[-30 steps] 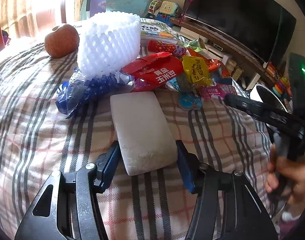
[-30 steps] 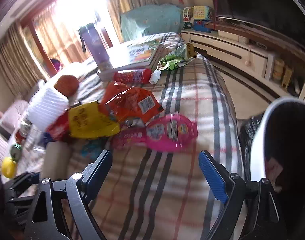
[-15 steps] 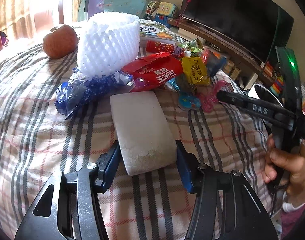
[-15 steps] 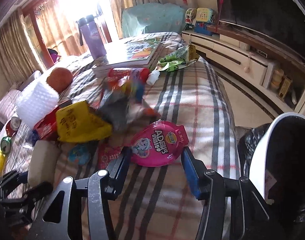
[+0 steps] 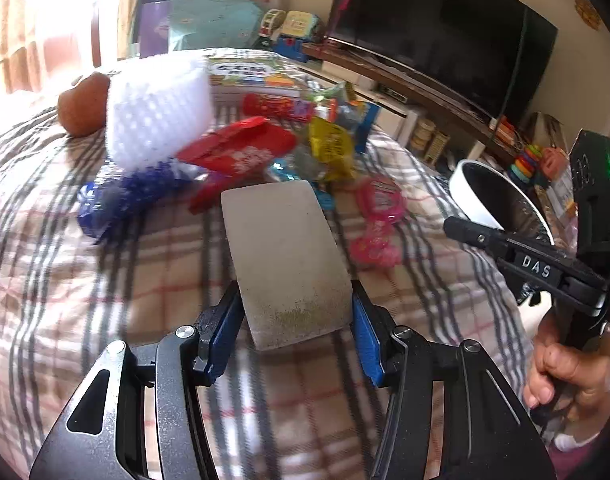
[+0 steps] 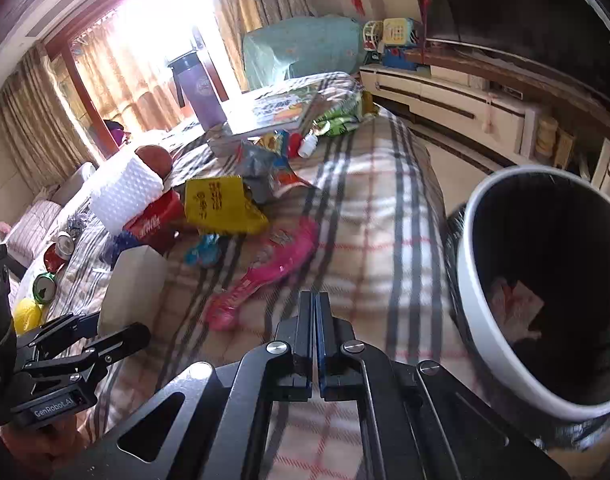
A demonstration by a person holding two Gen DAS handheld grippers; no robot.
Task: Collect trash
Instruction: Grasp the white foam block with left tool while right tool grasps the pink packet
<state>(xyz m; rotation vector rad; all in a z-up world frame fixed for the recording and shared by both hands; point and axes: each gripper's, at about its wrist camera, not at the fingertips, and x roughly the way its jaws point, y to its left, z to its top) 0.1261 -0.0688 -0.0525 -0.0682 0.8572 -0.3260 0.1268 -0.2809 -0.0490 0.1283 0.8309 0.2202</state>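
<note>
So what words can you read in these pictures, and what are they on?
"DAS": on the right gripper, seen from the left wrist.
"GenRobot.AI": on the left gripper, seen from the right wrist.
Yellow wrapper: red print, too blurred to read.
Red wrapper, pink packet, book cover: print too blurred.

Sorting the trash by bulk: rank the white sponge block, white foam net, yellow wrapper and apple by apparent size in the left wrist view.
1. white sponge block, though it is nearest the camera, which inflates it.
2. white foam net.
3. yellow wrapper and apple: they look alike, the apple partly hidden behind the net, so unranked.
</note>
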